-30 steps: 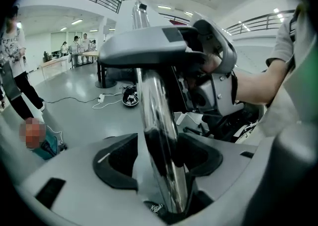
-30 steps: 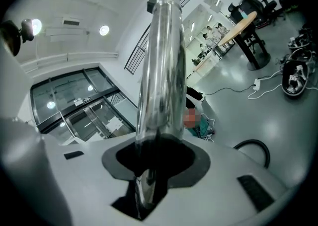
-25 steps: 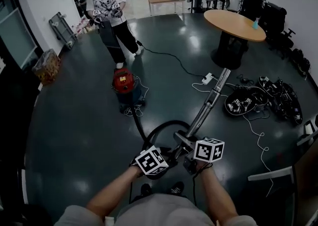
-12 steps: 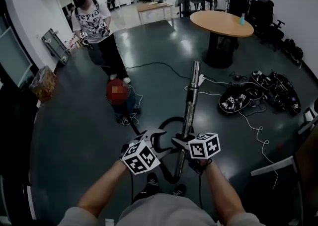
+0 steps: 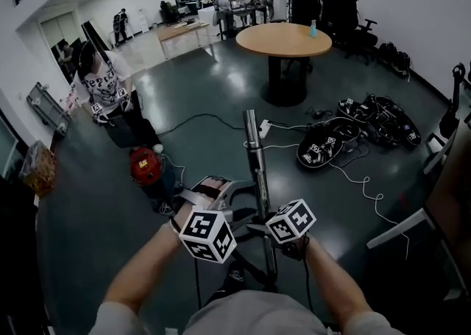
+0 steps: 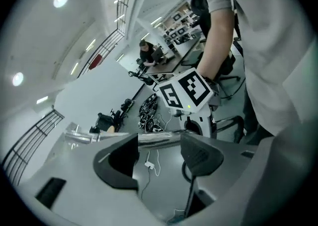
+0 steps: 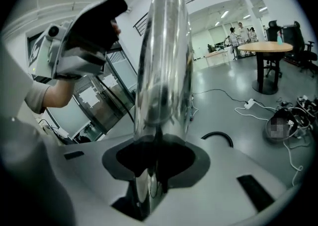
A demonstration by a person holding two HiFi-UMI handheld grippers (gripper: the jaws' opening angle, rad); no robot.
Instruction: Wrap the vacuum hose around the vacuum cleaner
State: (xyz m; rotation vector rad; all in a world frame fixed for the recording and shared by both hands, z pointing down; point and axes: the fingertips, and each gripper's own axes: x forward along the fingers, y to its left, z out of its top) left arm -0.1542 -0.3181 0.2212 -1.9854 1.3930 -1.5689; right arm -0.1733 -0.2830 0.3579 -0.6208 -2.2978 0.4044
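1. Shiny metal wand (image 7: 164, 71) upright, clenched in right gripper (image 7: 156, 156); red vacuum cleaner (image 5: 145, 166) on floor, left of it
2. Left gripper (image 6: 159, 153) jaws released; wand crosses just beyond them
3. Black hose (image 7: 217, 136) mostly hidden

Dim, ceiling lamps (image 6: 60, 0) overhead, glare on glossy floor (image 5: 218, 74), fisheye-bent edges

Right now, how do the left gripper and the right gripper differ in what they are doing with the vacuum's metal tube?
The right gripper is shut on the metal tube; the left gripper is open and holds nothing. The tube runs straight out from between the right gripper's jaws, but crosses sideways just beyond the left gripper. Both sit side by side at the tube.
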